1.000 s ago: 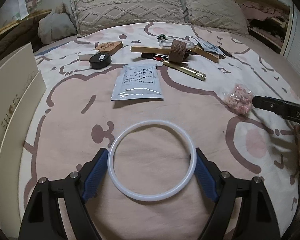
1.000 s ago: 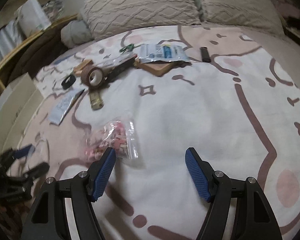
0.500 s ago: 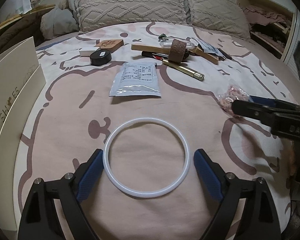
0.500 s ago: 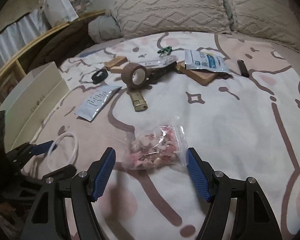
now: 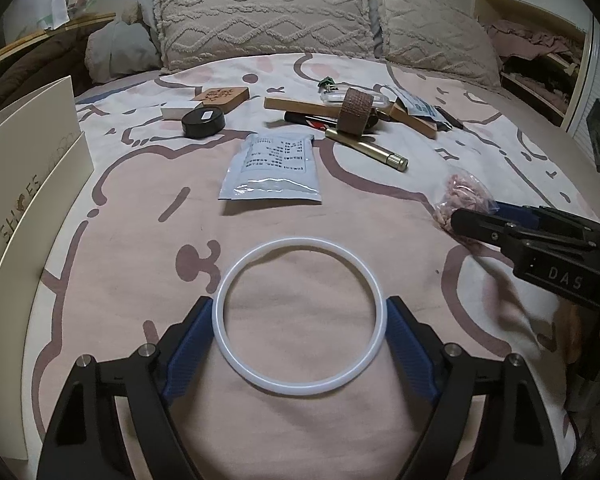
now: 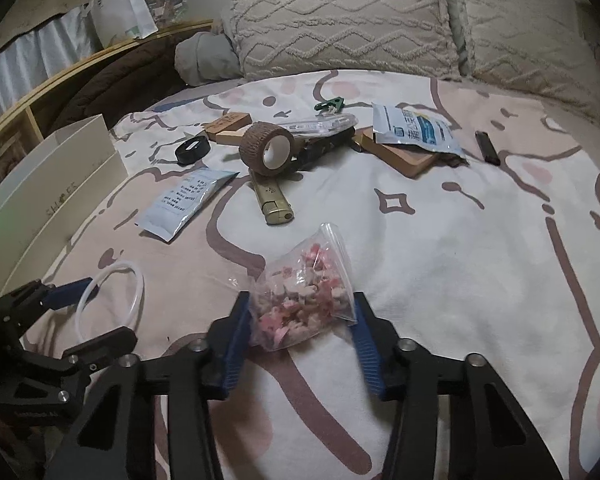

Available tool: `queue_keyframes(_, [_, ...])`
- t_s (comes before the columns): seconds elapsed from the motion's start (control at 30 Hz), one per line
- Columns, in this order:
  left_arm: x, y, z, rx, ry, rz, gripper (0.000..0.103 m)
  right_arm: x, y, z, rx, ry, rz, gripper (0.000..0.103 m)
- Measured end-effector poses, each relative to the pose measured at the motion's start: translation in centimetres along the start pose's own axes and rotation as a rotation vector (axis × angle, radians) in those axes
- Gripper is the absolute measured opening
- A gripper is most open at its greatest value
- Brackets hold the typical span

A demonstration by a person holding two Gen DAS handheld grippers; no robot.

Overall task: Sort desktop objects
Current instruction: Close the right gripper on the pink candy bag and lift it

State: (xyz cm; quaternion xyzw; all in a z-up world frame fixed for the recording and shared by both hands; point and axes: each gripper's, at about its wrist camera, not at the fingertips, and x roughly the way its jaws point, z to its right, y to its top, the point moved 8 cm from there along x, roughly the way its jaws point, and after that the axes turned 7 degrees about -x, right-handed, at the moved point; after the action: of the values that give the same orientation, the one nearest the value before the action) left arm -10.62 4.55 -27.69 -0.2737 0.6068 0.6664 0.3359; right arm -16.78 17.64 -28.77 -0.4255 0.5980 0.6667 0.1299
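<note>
Left wrist view: the left claw [image 5: 300, 330] brackets a white ring [image 5: 300, 316] lying flat on the bed's patterned cover [image 5: 140, 248] in the lower middle of the frame, blue pads touching or just shy of its rim on either side; whether they press on it cannot be told. At right edge, the right claw [image 5: 476, 220] reaches a small zip bag of pink pieces [image 5: 462, 196].

Right wrist view, lower middle: the right claw [image 6: 300, 320] has just been closing, the bag [image 6: 304, 300] between its pads, left pad against the plastic, right pad at the bag's edge. A firm grip is not yet evident.

The ring looks thin, light and springy; squeezed across its width it would likely bow or pop free, so pinching one section of rim seems safer. The bag appears soft and slippery, its contents loose; a hold across the filled belly should serve better than the empty film.

Toward the upper frame lie a foil sachet [image 6: 186, 202], tape roll [image 6: 266, 150] and brass lighter [image 6: 272, 202].
</note>
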Motion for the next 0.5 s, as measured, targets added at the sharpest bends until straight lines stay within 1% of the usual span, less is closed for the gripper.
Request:
queue_keyframes(0.07, [0.0, 0.0, 0.0, -0.003, -0.001, 0.001, 0.084, -0.2, 0.0, -0.2, -0.018, -0.013, 0.011, 0.037])
queue_keyframes(0.1, [0.0, 0.0, 0.0, -0.003, -0.001, 0.002, 0.084, -0.3, 0.1, -0.4, -0.025, -0.017, 0.016, 0.035])
queue_keyframes(0.13, [-0.1, 0.1, 0.0, -0.004, -0.002, 0.003, 0.084, -0.4, 0.1, -0.5, -0.032, -0.019, 0.023, 0.031])
queue_keyframes(0.17, [-0.1, 0.1, 0.0, -0.005, -0.003, 0.004, 0.084, -0.5, 0.1, -0.6, -0.037, -0.021, 0.030, 0.030])
queue_keyframes(0.27, [-0.1, 0.1, -0.1, -0.009, -0.005, 0.005, 0.084, -0.8, 0.2, -0.8, -0.046, -0.026, 0.047, 0.028])
queue_keyframes(0.33, [-0.1, 0.1, -0.1, -0.010, -0.006, 0.005, 0.084, -1.1, 0.1, -1.0, -0.039, -0.003, 0.043, 0.028])
queue_keyframes(0.4, [-0.1, 0.1, -0.1, -0.009, -0.006, 0.004, 0.084, -0.9, -0.8, -1.5, -0.026, 0.041, -0.023, 0.028])
queue_keyframes(0.43, [-0.1, 0.1, -0.1, -0.009, -0.006, 0.004, 0.084, -0.9, -1.4, -1.7, -0.027, 0.045, -0.053, 0.028])
queue_keyframes(0.5, [-0.1, 0.1, -0.1, -0.008, -0.004, 0.004, 0.084, -1.5, -2.0, -2.3, -0.067, 0.015, -0.070, 0.033])
